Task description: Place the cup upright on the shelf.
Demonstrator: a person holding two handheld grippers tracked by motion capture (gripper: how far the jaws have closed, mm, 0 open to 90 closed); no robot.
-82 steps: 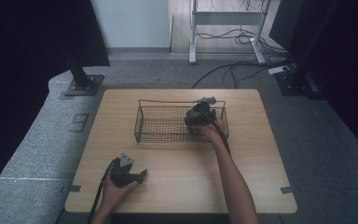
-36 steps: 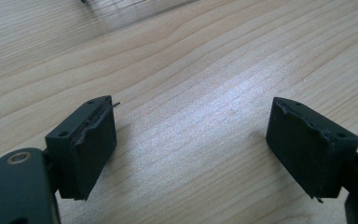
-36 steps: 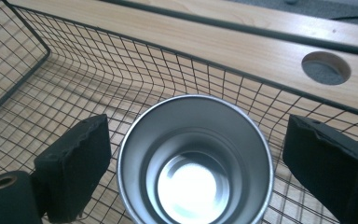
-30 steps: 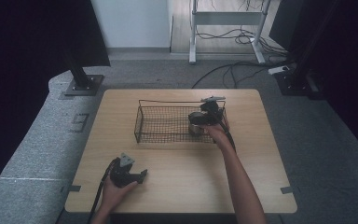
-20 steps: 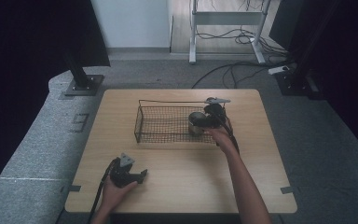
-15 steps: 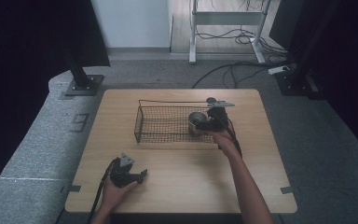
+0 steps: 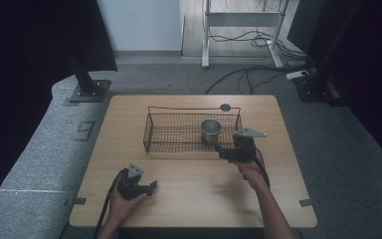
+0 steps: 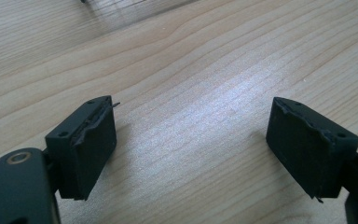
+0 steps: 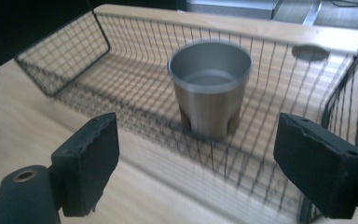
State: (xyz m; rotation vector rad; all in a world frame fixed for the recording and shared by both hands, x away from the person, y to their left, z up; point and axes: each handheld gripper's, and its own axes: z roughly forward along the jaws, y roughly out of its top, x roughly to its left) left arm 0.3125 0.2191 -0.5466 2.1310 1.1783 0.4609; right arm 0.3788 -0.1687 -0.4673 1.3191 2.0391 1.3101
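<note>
Since the earlier frames the right tool [image 7: 227,151] had come back out of the black wire mesh basket [image 7: 151,130] and toward the person, leaving the small round brushed-metal cup [image 7: 211,130] behind. That cup stood upright on the basket floor, toward its right end, with nothing touching it. The right tool's jaws were spread wide with nothing between them, just outside the near wall of the basket. The left tool [image 7: 150,187] lay low over the pale wooden tabletop [image 7: 189,199] near its front edge, well apart from the basket, jaws likewise apart and holding nothing. Judged from this, the placing looked done: cup in, grip released. Little seemed left beyond drawing the right hand [image 7: 248,171] clear
</note>
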